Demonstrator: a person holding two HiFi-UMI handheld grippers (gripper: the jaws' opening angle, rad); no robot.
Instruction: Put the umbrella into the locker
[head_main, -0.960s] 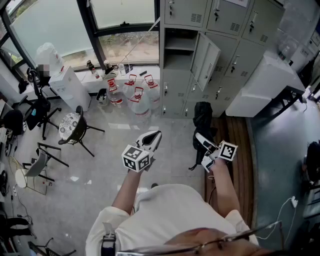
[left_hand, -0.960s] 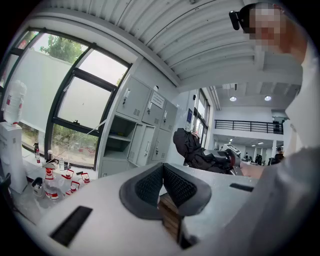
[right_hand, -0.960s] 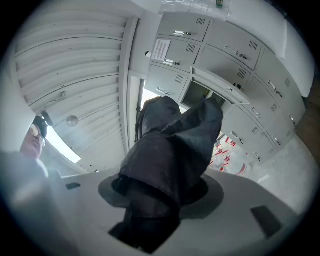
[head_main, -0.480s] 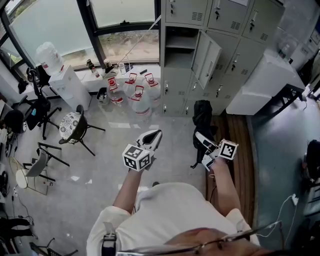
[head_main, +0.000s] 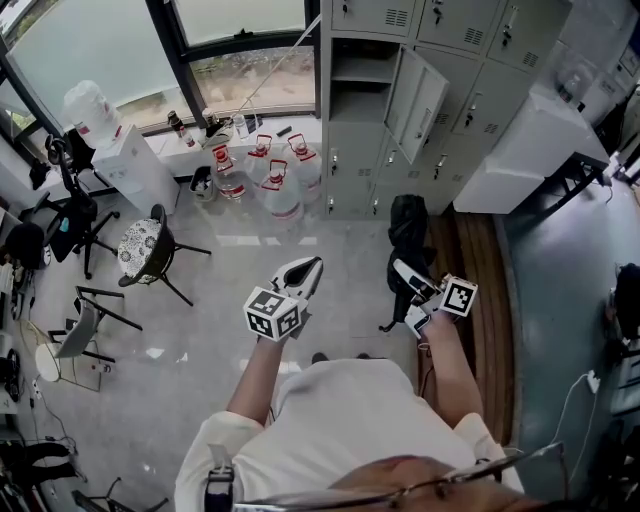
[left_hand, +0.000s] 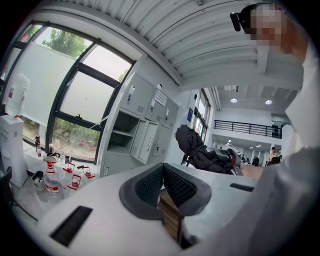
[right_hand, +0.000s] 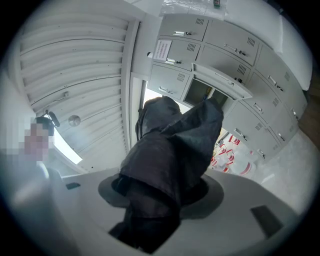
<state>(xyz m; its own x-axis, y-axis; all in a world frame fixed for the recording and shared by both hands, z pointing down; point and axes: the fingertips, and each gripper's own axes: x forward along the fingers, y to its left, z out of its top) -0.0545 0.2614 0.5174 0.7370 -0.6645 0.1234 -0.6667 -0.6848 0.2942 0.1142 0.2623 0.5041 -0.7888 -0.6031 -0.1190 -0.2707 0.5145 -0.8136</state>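
Observation:
The black folded umbrella (head_main: 406, 232) sticks out forward from my right gripper (head_main: 409, 298), which is shut on its lower end. In the right gripper view the umbrella (right_hand: 170, 150) fills the space between the jaws and hides the pads. My left gripper (head_main: 303, 272) is held beside it at the left, shut, with its dark pads (left_hand: 150, 186) pressed together and nothing between them. The grey locker bank stands ahead, with one compartment (head_main: 362, 78) open and its door (head_main: 420, 95) swung out to the right. The umbrella (left_hand: 200, 150) also shows at the right of the left gripper view.
Several water bottles with red caps (head_main: 270, 180) stand on the floor by the lockers' left side. A water dispenser (head_main: 125, 160), a round stool (head_main: 145, 250) and chairs stand at the left. A white cabinet (head_main: 530, 150) stands to the right of the lockers.
The lockers and floor have slid slightly up the head view. Both grippers hold their places, and the right one keeps its grip on the umbrella.

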